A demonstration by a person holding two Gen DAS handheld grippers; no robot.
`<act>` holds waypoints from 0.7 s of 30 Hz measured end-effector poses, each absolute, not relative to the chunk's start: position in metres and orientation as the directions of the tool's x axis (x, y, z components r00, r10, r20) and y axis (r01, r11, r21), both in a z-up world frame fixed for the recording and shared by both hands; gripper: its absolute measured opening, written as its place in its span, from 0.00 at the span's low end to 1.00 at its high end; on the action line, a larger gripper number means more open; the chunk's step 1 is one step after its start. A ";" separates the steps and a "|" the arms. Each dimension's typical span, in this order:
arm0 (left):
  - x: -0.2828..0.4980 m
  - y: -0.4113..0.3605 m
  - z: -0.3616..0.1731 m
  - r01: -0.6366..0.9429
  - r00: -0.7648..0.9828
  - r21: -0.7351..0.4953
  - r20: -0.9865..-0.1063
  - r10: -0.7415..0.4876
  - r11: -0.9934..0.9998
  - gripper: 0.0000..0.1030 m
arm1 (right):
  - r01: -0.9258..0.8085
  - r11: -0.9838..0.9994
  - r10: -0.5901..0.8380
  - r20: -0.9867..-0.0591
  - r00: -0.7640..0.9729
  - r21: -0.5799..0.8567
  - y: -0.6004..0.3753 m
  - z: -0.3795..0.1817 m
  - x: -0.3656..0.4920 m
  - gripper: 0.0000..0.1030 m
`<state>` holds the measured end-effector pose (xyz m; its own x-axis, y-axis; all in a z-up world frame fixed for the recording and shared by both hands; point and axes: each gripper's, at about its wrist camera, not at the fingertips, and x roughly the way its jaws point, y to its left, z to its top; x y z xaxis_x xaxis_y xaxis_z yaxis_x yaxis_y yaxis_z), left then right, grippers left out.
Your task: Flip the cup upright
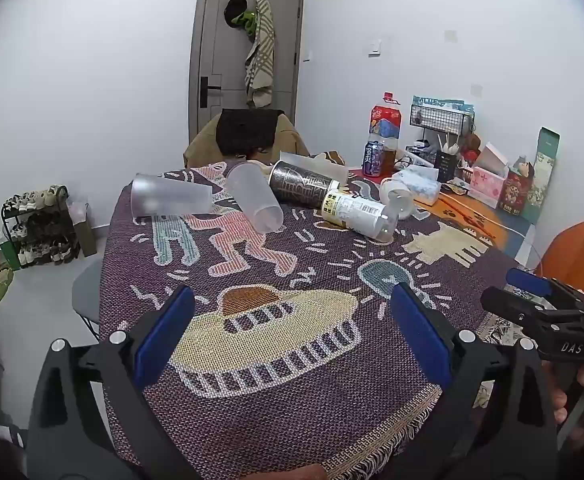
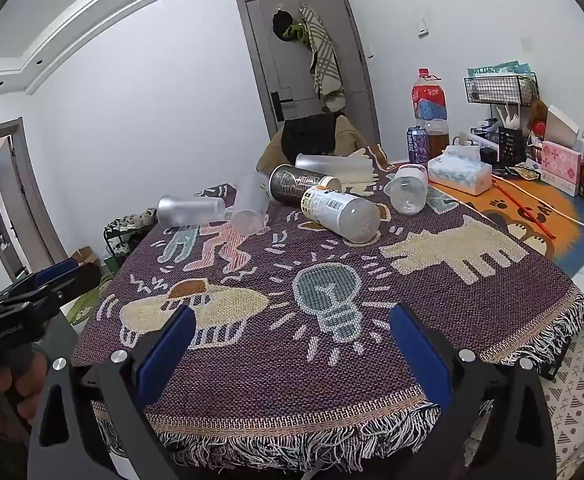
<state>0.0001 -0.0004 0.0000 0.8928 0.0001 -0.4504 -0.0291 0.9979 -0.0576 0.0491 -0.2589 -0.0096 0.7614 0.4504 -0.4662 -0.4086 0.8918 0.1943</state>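
Several cups lie on their sides at the far part of the patterned cloth (image 1: pixel 292 360). A frosted cup (image 1: pixel 170 199) (image 2: pixel 191 210) lies at the left. A second frosted cup (image 1: pixel 255 202) (image 2: pixel 250 209) lies beside it. A dark patterned cup (image 1: pixel 303 184) (image 2: pixel 303 184) and a cup with a white label (image 1: pixel 357 214) (image 2: pixel 341 212) lie in the middle. A small clear cup (image 1: pixel 397 200) (image 2: pixel 408 193) lies at the right. My left gripper (image 1: pixel 292 334) and right gripper (image 2: pixel 292 344) are open, empty, near the front edge, far from the cups.
A big bottle (image 1: pixel 385 132), a can (image 1: pixel 373 158), a tissue pack (image 2: pixel 459 170), boxes and a wire rack (image 2: pixel 499 88) crowd the far right. A chair (image 1: pixel 248 136) stands behind the table. A shoe rack (image 1: pixel 40 226) is at the left wall.
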 end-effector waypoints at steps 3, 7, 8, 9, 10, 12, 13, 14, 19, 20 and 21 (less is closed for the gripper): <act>0.000 0.001 0.000 -0.029 0.895 -0.071 -0.446 -0.006 0.997 0.95 | -0.407 0.894 0.446 -0.466 0.764 0.188 -0.259 -0.010 0.049 0.93; -0.001 0.001 0.000 -0.028 0.896 -0.067 -0.445 -0.005 0.997 0.95 | -0.405 0.895 0.445 -0.466 0.765 0.189 -0.260 -0.009 0.048 0.93; -0.001 0.001 0.000 -0.024 0.896 -0.068 -0.444 -0.009 0.997 0.95 | -0.405 0.894 0.445 -0.464 0.766 0.190 -0.262 -0.007 0.049 0.93; -0.001 0.001 0.001 -0.019 0.898 -0.071 -0.440 -0.014 0.997 0.95 | -0.405 0.894 0.445 -0.464 0.766 0.190 -0.261 -0.006 0.049 0.93; -0.002 0.001 0.001 -0.017 0.899 -0.072 -0.438 -0.016 0.997 0.95 | -0.406 0.894 0.446 -0.463 0.766 0.190 -0.261 -0.006 0.048 0.93; -0.001 0.000 -0.002 -0.016 0.900 -0.067 -0.436 -0.015 0.998 0.95 | -0.406 0.893 0.447 -0.460 0.767 0.192 -0.262 -0.005 0.048 0.93; -0.001 0.001 -0.003 -0.018 0.900 -0.064 -0.435 -0.012 0.998 0.95 | -0.407 0.893 0.449 -0.458 0.767 0.194 -0.262 -0.004 0.046 0.93; -0.001 0.001 -0.003 -0.017 0.901 -0.066 -0.434 -0.014 0.998 0.95 | -0.407 0.892 0.451 -0.458 0.766 0.196 -0.264 -0.002 0.046 0.93; -0.003 -0.003 0.004 -0.001 0.905 -0.066 -0.424 -0.027 0.998 0.95 | -0.404 0.893 0.448 -0.452 0.771 0.196 -0.264 -0.004 0.046 0.93; -0.003 -0.002 0.004 0.005 0.906 -0.068 -0.422 -0.033 0.998 0.95 | -0.404 0.893 0.448 -0.451 0.772 0.197 -0.264 -0.003 0.046 0.93; -0.003 -0.003 0.005 0.006 0.907 -0.068 -0.421 -0.034 0.998 0.95 | -0.405 0.893 0.449 -0.450 0.772 0.197 -0.265 -0.003 0.046 0.93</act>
<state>-0.0034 -0.0027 0.0049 0.9065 -0.0337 -0.4208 0.0056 0.9977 -0.0677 0.0461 -0.2648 -0.0031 0.7721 0.4489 -0.4499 -0.4046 0.8931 0.1968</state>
